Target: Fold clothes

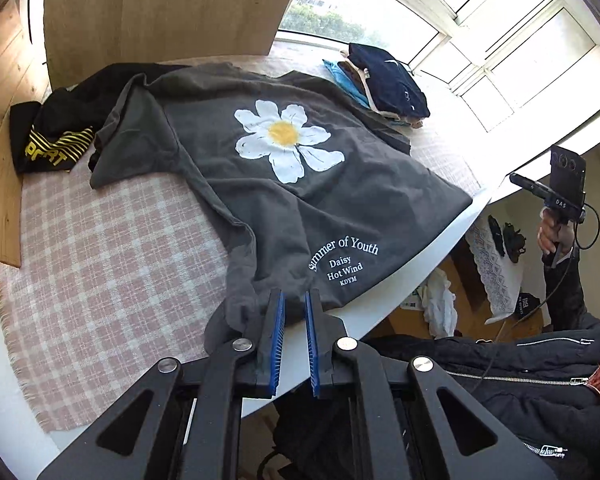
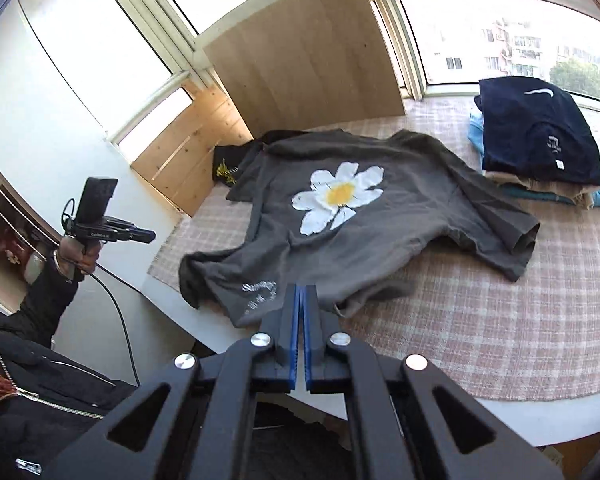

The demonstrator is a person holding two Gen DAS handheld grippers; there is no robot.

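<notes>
A dark grey T-shirt [image 1: 260,208] with a white daisy print lies spread, back up and rumpled, on a pink checked cloth [image 1: 112,260]. Its hem with white lettering hangs toward the table's near edge. My left gripper [image 1: 294,294] is open by a narrow gap, just short of the hem, with nothing between its blue pads. From the right wrist view the same shirt [image 2: 400,240] lies ahead, and my right gripper [image 2: 302,289] is shut and empty near the hem. Each gripper shows in the other's view, held in the air beside the table: right gripper [image 1: 514,179], left gripper [image 2: 152,236].
A folded stack topped by a navy garment [image 1: 388,80] [image 2: 540,140] sits at the far side. A black garment with yellow print [image 1: 56,148] lies crumpled by the wooden board [image 1: 160,12]. The round white table's rim [image 1: 420,264] is close. A person's black jacket [image 1: 500,380] is below.
</notes>
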